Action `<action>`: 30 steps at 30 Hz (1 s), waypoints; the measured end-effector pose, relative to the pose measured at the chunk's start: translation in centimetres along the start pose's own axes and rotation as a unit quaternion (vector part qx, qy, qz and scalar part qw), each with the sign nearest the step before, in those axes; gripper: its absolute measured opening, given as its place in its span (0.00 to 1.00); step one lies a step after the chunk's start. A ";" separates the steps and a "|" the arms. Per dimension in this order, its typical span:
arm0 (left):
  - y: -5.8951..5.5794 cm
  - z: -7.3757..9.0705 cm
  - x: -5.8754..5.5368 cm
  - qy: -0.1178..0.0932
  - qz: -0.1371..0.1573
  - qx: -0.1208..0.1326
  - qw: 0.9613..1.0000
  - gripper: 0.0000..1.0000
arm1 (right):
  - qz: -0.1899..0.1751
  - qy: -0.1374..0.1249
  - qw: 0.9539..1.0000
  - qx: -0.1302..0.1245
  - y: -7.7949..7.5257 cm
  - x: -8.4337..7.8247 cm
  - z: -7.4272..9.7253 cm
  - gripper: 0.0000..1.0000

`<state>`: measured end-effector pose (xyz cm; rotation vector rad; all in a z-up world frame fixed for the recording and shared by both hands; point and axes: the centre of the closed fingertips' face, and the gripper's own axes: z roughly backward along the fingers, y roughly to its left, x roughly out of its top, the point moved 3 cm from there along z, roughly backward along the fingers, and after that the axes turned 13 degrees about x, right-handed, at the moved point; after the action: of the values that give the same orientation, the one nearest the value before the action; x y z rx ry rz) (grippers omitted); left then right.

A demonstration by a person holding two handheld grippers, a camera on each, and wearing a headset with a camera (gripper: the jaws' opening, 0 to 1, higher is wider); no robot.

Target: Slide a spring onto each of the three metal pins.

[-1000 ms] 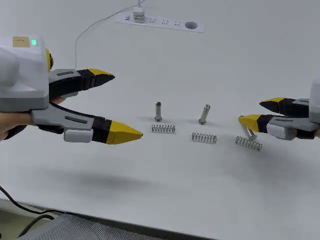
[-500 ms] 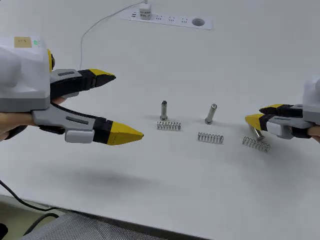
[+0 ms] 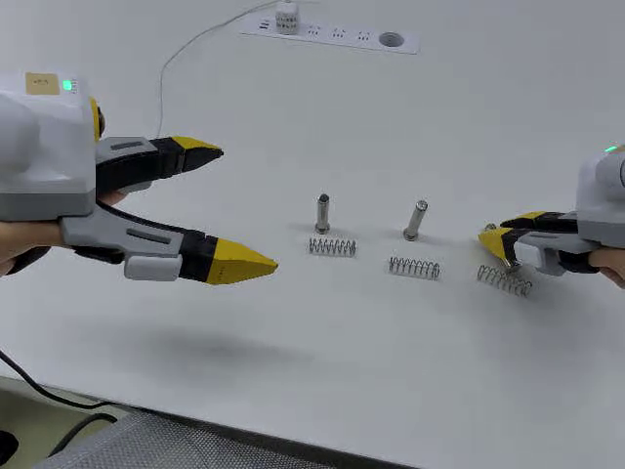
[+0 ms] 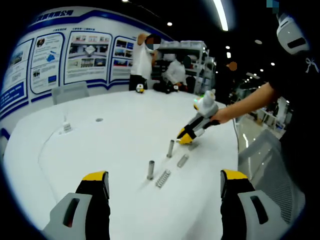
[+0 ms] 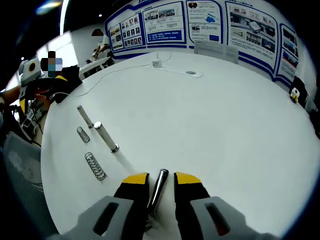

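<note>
White surface (image 3: 322, 381), posters (image 5: 210, 20) behind. Right tool (image 5: 161, 181), right of the middle pin (image 3: 417, 219), nearly closed astride the third pin (image 5: 159, 190), slight gaps showing. Left tool (image 3: 246, 207), far left of it, gapes wide, empty. Best to clamp the pin squarely and hold it steady for its spring (image 3: 505, 280). Poster text unreadable.

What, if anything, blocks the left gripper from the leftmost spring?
Likely nothing, so yes. The left gripper hangs open over bare table, the leftmost spring lies in front of its pin, and the right gripper is at the far pin.
</note>
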<state>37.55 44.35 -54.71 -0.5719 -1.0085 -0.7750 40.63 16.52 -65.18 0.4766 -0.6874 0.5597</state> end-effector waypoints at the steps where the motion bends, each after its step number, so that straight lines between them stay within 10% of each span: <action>1: -0.1 0.0 0.1 -0.003 0.003 -0.001 1.000 0.94 | -0.001 0.001 1.000 0.001 0.0 0.0 -0.1 0.21; 30: -0.5 0.6 0.1 -0.014 0.014 0.007 1.000 0.92 | -0.030 0.050 0.997 -0.044 0.1 0.2 -0.3 0.09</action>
<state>36.91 44.43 -54.34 -0.5852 -1.0298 -0.7371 40.88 16.85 -65.25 0.3830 -0.5979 0.4906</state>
